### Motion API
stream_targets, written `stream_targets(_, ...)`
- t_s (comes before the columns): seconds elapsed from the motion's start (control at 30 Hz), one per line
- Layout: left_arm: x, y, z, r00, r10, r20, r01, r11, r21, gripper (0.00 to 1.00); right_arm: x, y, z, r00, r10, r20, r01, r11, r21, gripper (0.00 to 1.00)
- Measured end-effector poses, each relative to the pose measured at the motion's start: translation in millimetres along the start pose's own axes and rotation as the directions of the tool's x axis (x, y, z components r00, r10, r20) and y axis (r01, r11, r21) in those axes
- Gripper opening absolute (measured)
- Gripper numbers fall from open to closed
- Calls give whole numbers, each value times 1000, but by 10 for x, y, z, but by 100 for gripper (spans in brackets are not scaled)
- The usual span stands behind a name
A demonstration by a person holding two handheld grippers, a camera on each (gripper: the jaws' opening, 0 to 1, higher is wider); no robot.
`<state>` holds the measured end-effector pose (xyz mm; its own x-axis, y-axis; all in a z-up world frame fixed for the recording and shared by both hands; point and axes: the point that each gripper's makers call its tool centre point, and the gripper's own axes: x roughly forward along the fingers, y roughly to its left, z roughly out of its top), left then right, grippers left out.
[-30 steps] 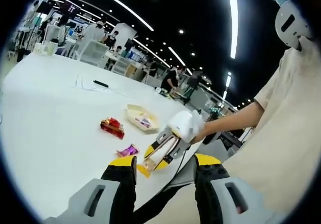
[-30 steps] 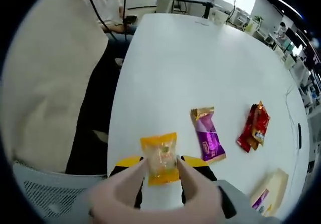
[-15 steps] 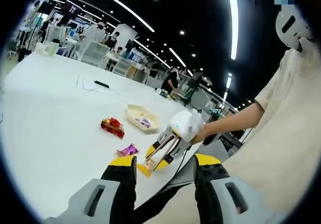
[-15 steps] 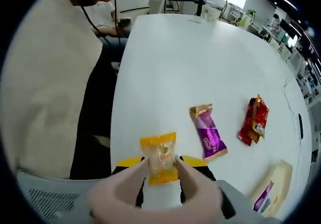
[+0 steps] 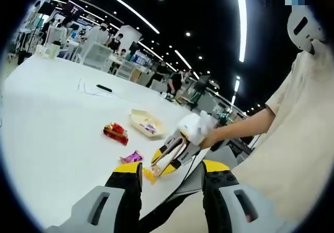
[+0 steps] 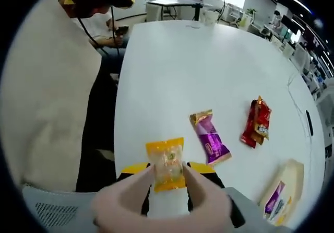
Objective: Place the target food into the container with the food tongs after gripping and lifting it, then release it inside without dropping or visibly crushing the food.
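Note:
My right gripper (image 6: 167,171) is shut on cream food tongs (image 6: 130,196), and the tong tips pinch an orange wrapped snack (image 6: 167,162) just above the near table edge. In the left gripper view the right gripper (image 5: 175,152) reaches in from the right, a hand holding it, with the orange snack (image 5: 150,175) at the tong tips. A cream container (image 6: 295,167) lies at the lower right with a purple packet inside; the container (image 5: 140,119) also appears mid-table. My left gripper (image 5: 172,167) stands open with nothing between its jaws.
A purple wrapped snack (image 6: 210,144) and a red packet (image 6: 257,120) lie on the white table (image 6: 198,71) between the orange snack and the container. A black cable and a dark object (image 5: 103,88) lie farther back. The person's cream shirt (image 6: 47,113) is at the left.
The right gripper view has shifted a little, so the table items sit slightly left and lower. The tongs keep the same hold on the orange snack. The left gripper view is nearly unchanged.

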<state>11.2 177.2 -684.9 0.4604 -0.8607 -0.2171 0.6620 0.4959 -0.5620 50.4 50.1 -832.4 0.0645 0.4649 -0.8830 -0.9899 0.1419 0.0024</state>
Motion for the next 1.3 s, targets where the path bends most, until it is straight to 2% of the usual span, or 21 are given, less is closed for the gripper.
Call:
stream_targets(0.43,7,-11,1,1000,4,9,-4,1000,-5,45,-51,-67,97,999,-21,28,20,1000,13,27)
stream_targets(0.63,2,-6,22,1000,11,14,-11,1000,-3,45,-98,-129,210,998,-32,52,32,999,14,27)
stream_targets(0.87,-85,3,85,995,84,62,-83,996,-18,45,-92,-130,334,997,3,81,-3,1000,-10,27)
stream_targets(1.07,-60,-119,180,979,150,136,-148,989,-28,45,-98,-99,382,993,58,99,-53,997,-48,26)
stream_targets(1.3,52,-324,38,971,178,159,-170,983,-64,44,-133,-103,419,990,83,114,-75,994,-77,26)
